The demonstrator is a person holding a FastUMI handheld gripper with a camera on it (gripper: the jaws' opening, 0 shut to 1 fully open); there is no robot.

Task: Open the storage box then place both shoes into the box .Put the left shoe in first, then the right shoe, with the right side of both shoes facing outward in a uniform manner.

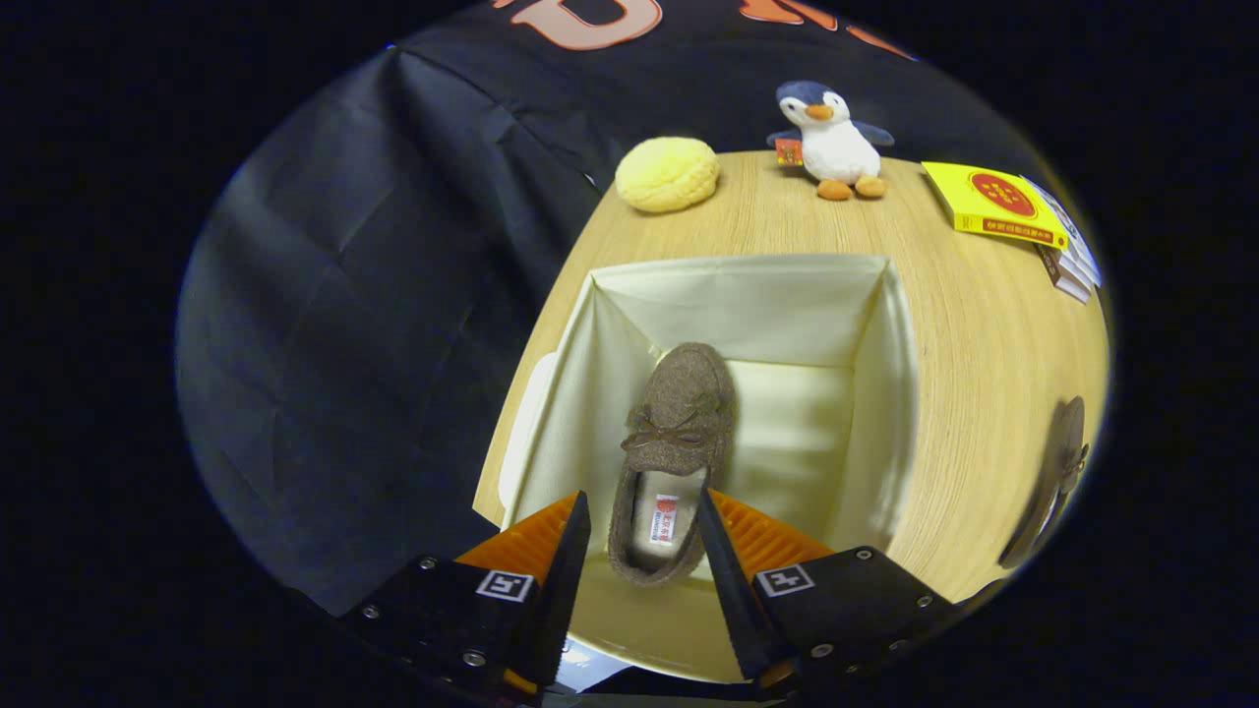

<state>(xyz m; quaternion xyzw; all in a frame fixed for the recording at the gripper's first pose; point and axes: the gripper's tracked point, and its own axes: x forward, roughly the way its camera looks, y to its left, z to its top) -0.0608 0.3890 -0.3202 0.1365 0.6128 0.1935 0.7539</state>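
Note:
The storage box stands open on the wooden table, its cream lining showing. One brown slipper with a bow lies flat on the box floor toward the left wall, toe pointing away from me. My gripper hovers over its heel, open. The heel sits between the fingers, with a gap showing beside the left finger, while the right finger is close to the heel's edge. The second brown slipper lies on the table to the right of the box.
The box's pale lid hangs down outside its left wall, near the table's left edge. Beyond the box sit a yellow bun-shaped plush, a penguin plush and a stack of books.

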